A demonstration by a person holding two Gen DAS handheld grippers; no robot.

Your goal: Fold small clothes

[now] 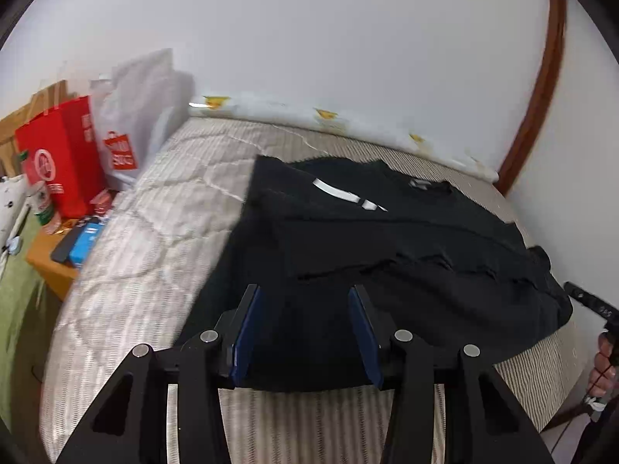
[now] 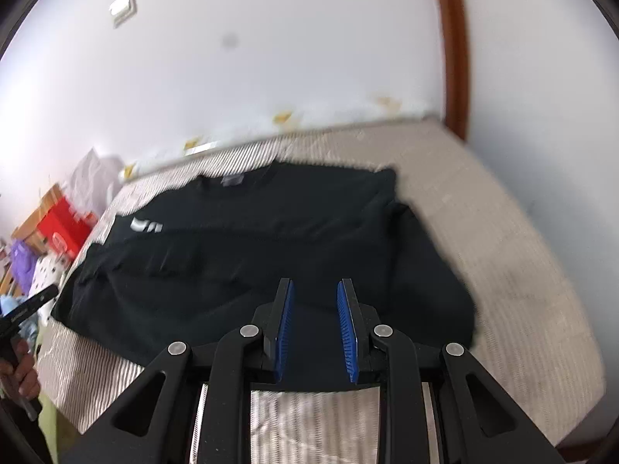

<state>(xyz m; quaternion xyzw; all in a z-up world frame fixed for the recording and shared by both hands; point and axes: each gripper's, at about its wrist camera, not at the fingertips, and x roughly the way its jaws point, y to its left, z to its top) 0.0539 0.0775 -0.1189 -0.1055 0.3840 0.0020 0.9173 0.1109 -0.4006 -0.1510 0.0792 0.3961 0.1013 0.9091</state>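
A black T-shirt [image 1: 387, 247] with a small white print lies partly folded on the striped mattress [image 1: 154, 232]; it also shows in the right wrist view [image 2: 271, 239]. My left gripper [image 1: 305, 294] is open and empty, its blue pads [image 1: 247, 332] over the shirt's near left edge. My right gripper [image 2: 314, 290] is open and empty, its blue pads [image 2: 284, 328] over the shirt's near hem. The right gripper's body [image 1: 592, 301] shows at the far right of the left wrist view. The left gripper's body [image 2: 27, 309] shows at the far left of the right wrist view.
A red paper bag [image 1: 62, 158] and a white plastic bag [image 1: 135, 116] stand on a wooden nightstand [image 1: 50, 266] left of the bed. A white wall [image 1: 309, 38] and a white printed pillow [image 1: 332, 120] lie behind the mattress. A brown door frame [image 1: 541, 89] stands at the right.
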